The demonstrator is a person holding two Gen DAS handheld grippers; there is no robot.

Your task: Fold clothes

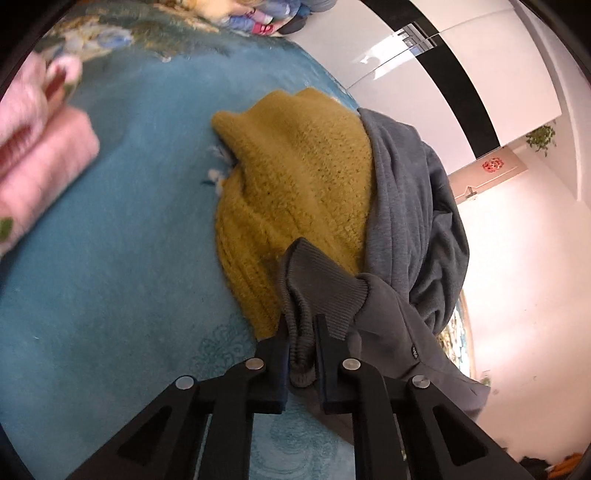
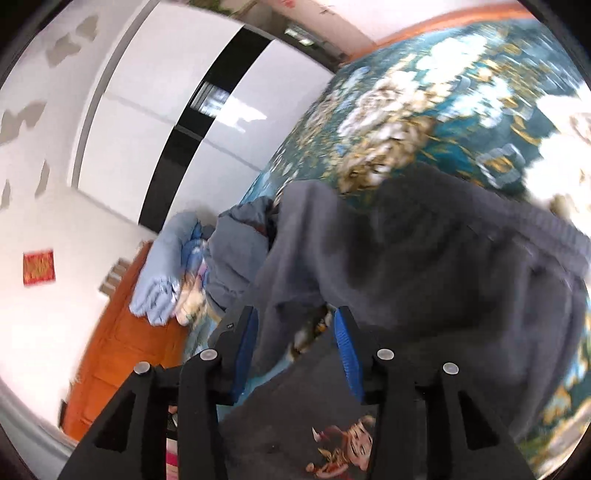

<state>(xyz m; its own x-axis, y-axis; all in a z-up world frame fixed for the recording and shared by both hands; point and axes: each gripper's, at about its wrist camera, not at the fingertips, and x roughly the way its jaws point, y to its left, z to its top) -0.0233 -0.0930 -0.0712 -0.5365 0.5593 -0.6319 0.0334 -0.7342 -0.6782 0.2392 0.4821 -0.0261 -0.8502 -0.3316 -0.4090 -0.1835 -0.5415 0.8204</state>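
Observation:
In the left wrist view my left gripper (image 1: 301,332) is shut on the ribbed cuff (image 1: 314,284) of a grey sweatshirt (image 1: 413,206). The sweatshirt is bunched over a mustard knitted sweater (image 1: 295,184) on the teal carpet (image 1: 110,277). In the right wrist view my right gripper (image 2: 295,325) is open. Grey sweatshirt fabric (image 2: 424,266) hangs between and beyond its blue-padded fingers (image 2: 345,343), without a visible pinch. The view is blurred by motion.
A folded pink garment (image 1: 40,166) lies at the left of the carpet. More clothes are piled at the far edge (image 1: 258,18). A light blue garment pile (image 2: 166,273) lies by the orange wooden floor (image 2: 122,350). A dark printed garment (image 2: 332,435) lies below the right gripper.

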